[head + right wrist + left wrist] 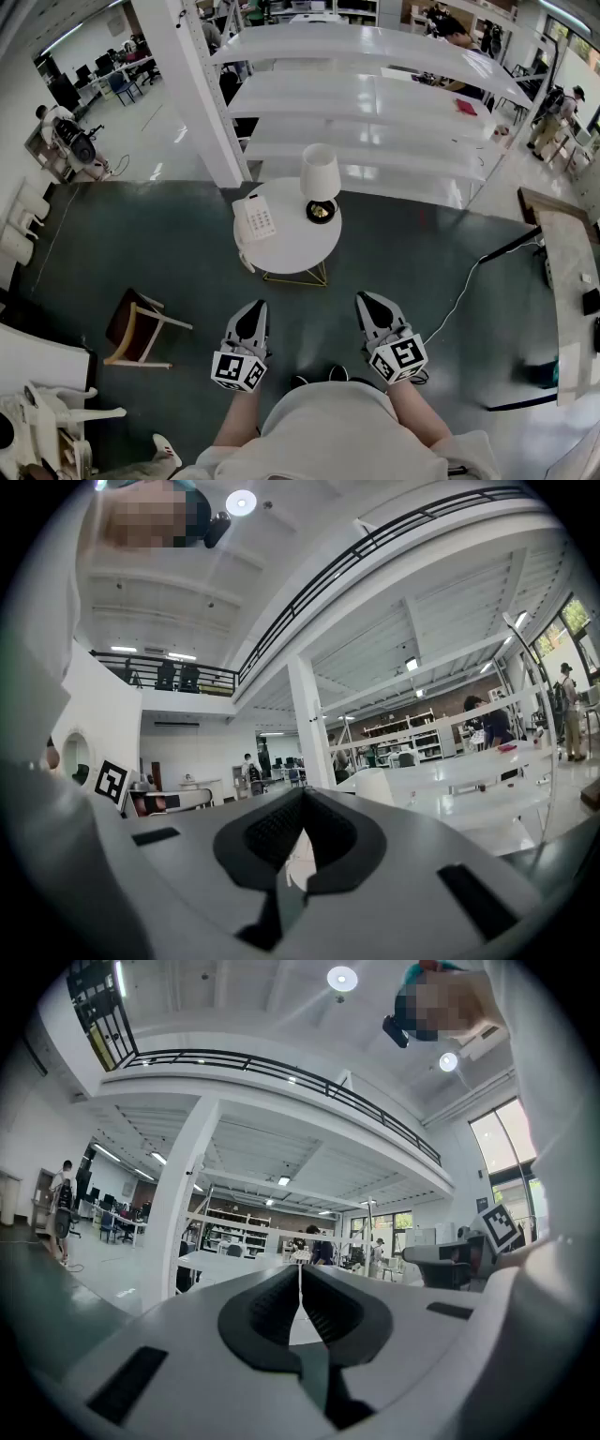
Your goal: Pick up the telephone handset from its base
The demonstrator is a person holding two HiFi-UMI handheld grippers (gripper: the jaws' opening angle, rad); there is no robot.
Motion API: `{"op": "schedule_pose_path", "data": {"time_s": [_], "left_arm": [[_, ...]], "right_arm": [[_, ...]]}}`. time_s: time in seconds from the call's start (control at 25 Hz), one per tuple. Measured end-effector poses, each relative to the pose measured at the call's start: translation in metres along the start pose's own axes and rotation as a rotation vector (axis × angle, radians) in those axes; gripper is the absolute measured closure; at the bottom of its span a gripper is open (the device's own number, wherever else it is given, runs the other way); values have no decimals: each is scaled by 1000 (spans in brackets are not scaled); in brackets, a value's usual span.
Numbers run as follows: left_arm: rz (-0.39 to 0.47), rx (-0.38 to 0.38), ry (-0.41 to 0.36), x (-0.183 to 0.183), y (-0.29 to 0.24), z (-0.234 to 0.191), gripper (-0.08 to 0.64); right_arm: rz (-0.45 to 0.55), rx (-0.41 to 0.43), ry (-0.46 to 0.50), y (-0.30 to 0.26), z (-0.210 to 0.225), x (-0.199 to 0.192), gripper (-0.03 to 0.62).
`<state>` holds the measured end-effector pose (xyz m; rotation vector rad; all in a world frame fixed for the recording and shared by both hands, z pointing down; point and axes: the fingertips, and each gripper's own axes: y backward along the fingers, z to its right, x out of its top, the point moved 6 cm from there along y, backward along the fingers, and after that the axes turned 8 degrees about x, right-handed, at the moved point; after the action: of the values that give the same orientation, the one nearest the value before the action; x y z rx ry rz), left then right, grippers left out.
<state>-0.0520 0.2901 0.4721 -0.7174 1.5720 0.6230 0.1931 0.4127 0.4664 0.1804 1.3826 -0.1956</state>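
The telephone handset lies on its base at the left side of a small round white surface, with a white-shaded lamp standing just beside it on the right. Both tongs are held low in front of the person, well apart from that surface and pointing level toward it. The left tongs are closed with nothing between them, and the right tongs are likewise closed and empty.
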Motion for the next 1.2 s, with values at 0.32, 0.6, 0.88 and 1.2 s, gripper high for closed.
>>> {"op": "schedule_pose_path", "data": {"time_s": [0.32,0.6,0.88,1.2], "left_arm": [[4,8,-9,0,0,4,537],[12,34,-13,4,-1,12,537],[25,74,-30,3,0,19,537],[38,139,-31,5,14,19,537]], "right_arm": [[6,8,15,1,2,0,584],[6,35,10,2,9,2,584],[2,80,12,3,17,-1,583],[-15,146,10,-8,19,-3,584]]}}
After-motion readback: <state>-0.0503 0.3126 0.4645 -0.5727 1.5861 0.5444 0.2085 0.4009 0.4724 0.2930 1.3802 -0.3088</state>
